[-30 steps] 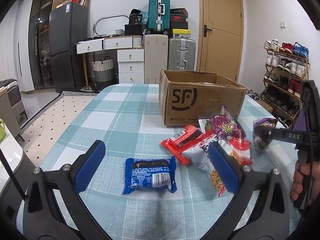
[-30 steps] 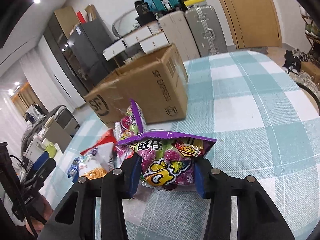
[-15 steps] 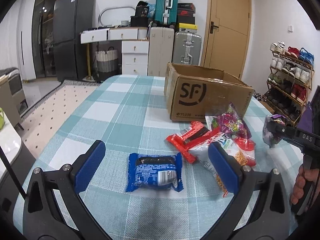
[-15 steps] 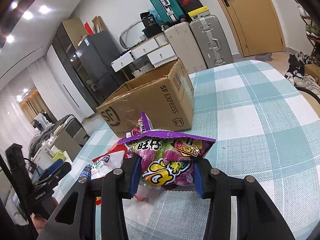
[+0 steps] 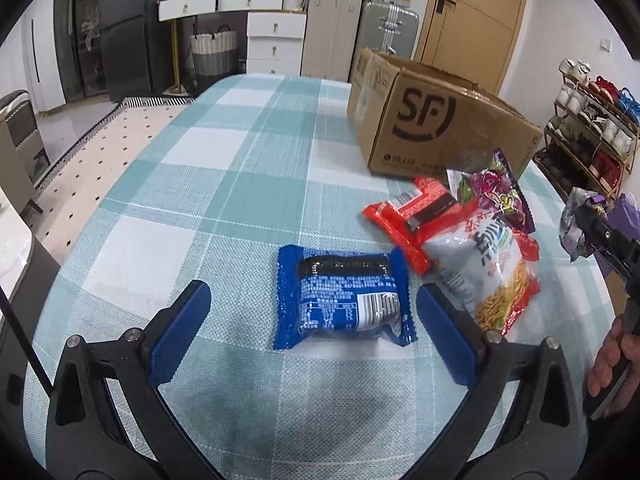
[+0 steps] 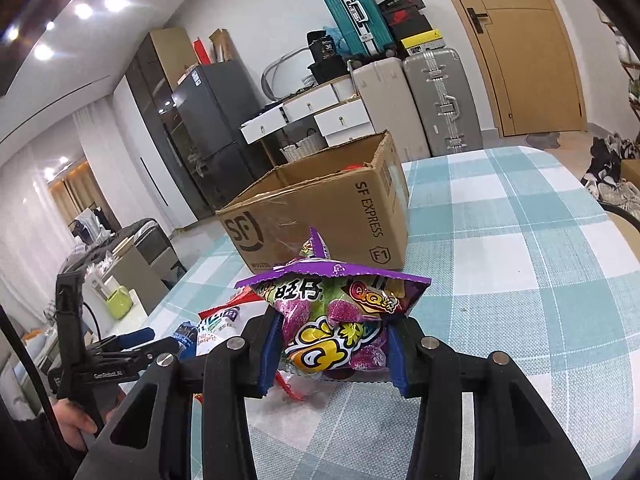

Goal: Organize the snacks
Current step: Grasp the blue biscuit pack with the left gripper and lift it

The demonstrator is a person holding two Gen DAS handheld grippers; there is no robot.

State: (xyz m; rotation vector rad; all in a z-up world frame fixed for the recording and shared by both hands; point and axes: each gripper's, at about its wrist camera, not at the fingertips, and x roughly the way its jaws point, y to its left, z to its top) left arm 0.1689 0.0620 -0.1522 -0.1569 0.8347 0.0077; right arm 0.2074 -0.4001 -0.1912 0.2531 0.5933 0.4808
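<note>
Right gripper [image 6: 332, 354] is clamping a purple candy bag [image 6: 340, 312] printed "QQ", just in front of the "SF EXPRESS" box [image 6: 320, 216]. Left gripper [image 5: 312, 320] is sitting wide open around the blue packet [image 5: 344, 296]; its fine print is unreadable. Box contents are mostly hidden.

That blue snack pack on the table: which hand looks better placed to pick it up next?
Left. The left gripper is open around the blue snack pack, while the right gripper already holds the purple candy bag.
</note>
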